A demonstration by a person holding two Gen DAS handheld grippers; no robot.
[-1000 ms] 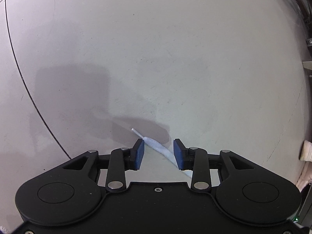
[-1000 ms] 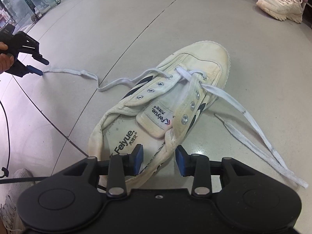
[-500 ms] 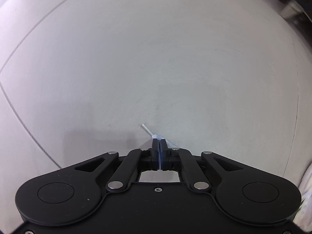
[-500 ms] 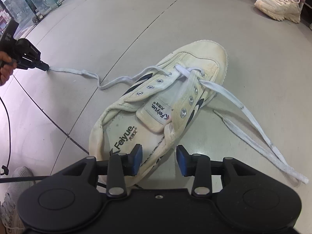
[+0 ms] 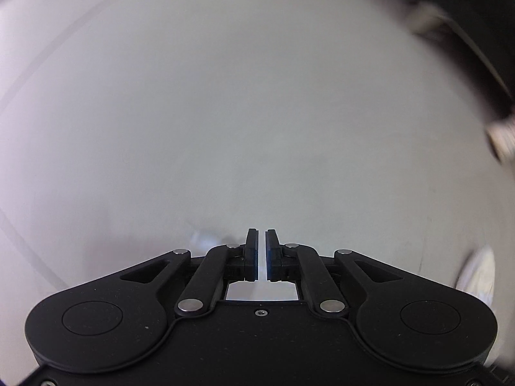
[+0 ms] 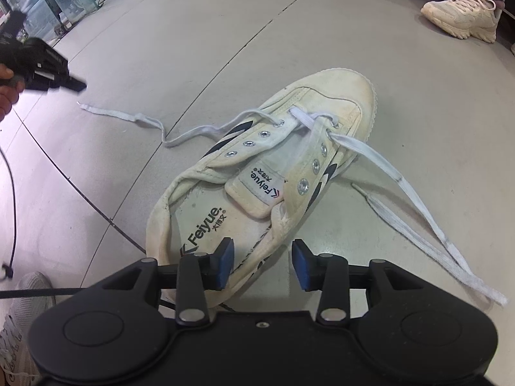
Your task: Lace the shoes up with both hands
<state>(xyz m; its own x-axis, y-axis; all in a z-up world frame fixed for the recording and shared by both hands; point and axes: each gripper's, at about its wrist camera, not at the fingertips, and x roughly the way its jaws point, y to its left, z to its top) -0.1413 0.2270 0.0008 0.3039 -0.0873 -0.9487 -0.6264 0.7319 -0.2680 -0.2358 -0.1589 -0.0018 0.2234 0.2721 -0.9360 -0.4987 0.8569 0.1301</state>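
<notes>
1. The shoe [image 6: 267,173] is a worn cream canvas sneaker with dark side stripes, metal eyelets and a printed insole; it lies on the smooth pale floor [image 6: 193,32], which is crossed by thin seams.
2. Its long axis runs diagonally in the right wrist view, toe toward the upper right, open heel toward the lower left.
3. A flat white woven lace [image 6: 386,164] crosses only the eyelets nearest the toe; one end trails left across the floor, the other right.
4. The right hand-held gripper [image 6: 262,259] hovers over the heel's rim, blue pads apart, gripping nothing.
5. The left hand-held gripper [image 5: 261,251] has its pads almost together with only a thin slit between; nothing is clamped there.
6. From the right wrist view, it sits above the left lace end, apart from it.
</notes>
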